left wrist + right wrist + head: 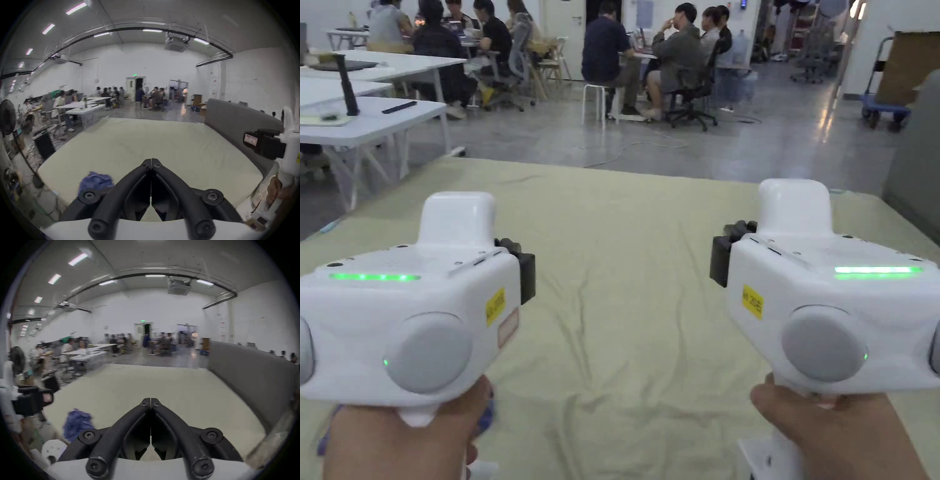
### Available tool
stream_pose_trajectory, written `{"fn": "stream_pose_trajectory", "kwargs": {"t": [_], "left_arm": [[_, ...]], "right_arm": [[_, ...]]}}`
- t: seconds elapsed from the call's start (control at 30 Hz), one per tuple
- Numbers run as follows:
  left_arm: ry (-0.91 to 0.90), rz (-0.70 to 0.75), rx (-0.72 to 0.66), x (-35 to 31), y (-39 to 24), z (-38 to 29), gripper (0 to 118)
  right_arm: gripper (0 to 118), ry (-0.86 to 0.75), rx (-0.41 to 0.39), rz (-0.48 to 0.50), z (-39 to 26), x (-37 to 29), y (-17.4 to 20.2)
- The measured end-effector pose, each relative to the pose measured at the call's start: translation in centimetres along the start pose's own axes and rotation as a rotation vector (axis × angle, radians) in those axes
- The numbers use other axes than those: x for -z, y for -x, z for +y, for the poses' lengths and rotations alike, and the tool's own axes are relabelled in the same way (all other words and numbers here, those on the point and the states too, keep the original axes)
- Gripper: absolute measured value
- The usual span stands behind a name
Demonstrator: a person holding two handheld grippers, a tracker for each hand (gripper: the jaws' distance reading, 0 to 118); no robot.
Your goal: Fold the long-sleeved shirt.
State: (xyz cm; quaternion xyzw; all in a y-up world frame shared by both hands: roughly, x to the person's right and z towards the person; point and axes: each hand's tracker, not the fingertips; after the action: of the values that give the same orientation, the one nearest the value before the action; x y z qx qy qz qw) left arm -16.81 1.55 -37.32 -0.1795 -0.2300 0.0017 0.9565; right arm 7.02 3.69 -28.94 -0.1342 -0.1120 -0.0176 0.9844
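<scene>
A crumpled blue-purple shirt (95,180) lies bunched at the near left corner of the pale yellow-green sheet (146,142); it also shows in the right gripper view, shirt (77,423). My left gripper (151,160) is shut with nothing between its jaws, held above the sheet to the right of the shirt. My right gripper (150,399) is likewise shut and empty, farther right. In the head view both white housings, left (425,300) and right (831,294), are held side by side over the sheet (625,250), hiding their jaws.
A grey padded panel (235,118) runs along the sheet's right edge. White tables (369,119) stand at the left, and several seated people (675,56) are across the floor at the back. A fan (7,113) stands far left.
</scene>
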Motion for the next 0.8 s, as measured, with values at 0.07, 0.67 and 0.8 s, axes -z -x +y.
{"fn": "stream_pose_trajectory", "kwargs": {"t": [0.07,0.67,0.8], "left_arm": [[-0.004,0.111,-0.070,-1.7,4.4,0.1,0],[0.415,0.185,-0.211,17.6,20.7,-9.4,118],[0.563,0.235,-0.212,25.3,21.9,-13.6,117]], "right_arm": [[0,-0.011,-0.039,0.191,0.4,0.6,4.9],[0,0.086,-0.149,0.482,-4.3,3.4,6.0],[0,0.127,-0.136,0.422,-5.1,3.7,3.4]]}}
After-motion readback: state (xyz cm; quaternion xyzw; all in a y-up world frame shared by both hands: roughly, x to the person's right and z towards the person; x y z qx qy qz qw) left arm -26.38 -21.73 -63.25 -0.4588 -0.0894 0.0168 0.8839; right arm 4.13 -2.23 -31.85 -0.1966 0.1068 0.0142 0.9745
